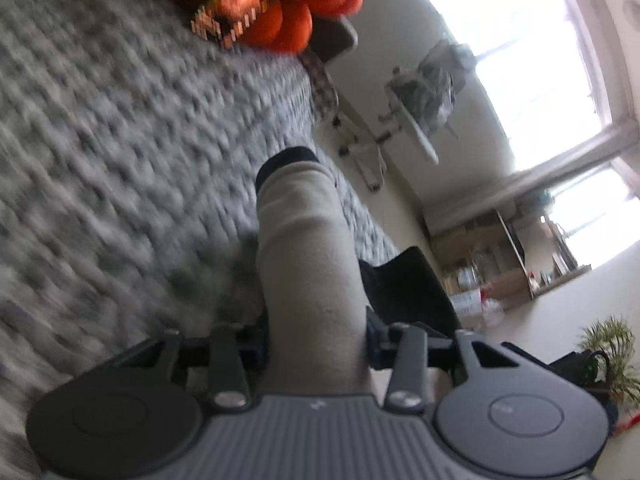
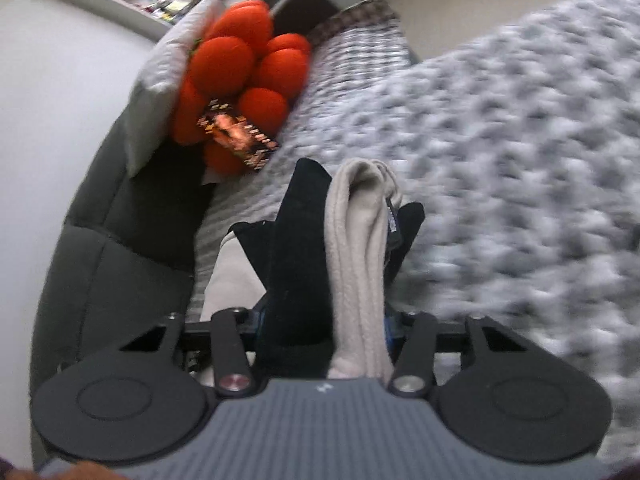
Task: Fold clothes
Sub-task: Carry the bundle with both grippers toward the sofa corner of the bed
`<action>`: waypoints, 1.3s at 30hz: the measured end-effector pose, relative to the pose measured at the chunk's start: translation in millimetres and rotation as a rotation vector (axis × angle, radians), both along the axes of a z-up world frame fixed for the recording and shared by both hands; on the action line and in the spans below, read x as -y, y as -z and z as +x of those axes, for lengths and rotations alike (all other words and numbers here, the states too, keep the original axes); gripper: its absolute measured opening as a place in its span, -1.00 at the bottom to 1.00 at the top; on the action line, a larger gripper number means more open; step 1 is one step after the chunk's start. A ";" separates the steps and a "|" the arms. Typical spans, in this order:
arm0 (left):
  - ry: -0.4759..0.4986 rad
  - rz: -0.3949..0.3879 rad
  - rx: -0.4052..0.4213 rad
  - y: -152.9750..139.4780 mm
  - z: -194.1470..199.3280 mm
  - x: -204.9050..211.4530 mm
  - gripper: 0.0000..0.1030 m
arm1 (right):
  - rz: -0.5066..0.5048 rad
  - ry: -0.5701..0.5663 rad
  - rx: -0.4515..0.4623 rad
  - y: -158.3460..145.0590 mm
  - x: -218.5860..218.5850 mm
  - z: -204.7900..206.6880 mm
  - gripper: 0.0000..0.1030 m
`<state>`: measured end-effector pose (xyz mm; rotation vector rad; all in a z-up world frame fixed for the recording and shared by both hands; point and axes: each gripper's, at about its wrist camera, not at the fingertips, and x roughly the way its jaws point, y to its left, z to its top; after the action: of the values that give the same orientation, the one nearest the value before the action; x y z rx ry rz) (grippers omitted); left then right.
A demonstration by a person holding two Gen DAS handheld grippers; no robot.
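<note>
Mid-fold carry: left gripper (image 1: pixel 316 336) pinching beige garment (image 1: pixel 304 248); right gripper (image 2: pixel 324 328) pinching bunched beige-and-black cloth (likely same piece) above grey knit blanket (image 2: pixel 500 140). Next: lay edges down aligned, release.

You see a bright window (image 1: pixel 520 60), a pale floor (image 1: pixel 400 92), a wooden shelf (image 1: pixel 492 264) and a grey knitted bedcover (image 2: pixel 500 140).
</note>
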<state>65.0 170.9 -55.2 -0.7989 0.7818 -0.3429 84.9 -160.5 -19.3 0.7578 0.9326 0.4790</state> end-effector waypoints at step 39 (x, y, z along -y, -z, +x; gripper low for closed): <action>-0.714 0.042 0.037 45.8 -39.0 -286.8 -0.02 | 0.056 -0.513 0.195 76.8 -367.7 163.5 -0.02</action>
<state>26.0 457.6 -101.0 -0.9731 0.4254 0.2964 248.4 207.2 -96.1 0.5046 0.9297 1.0142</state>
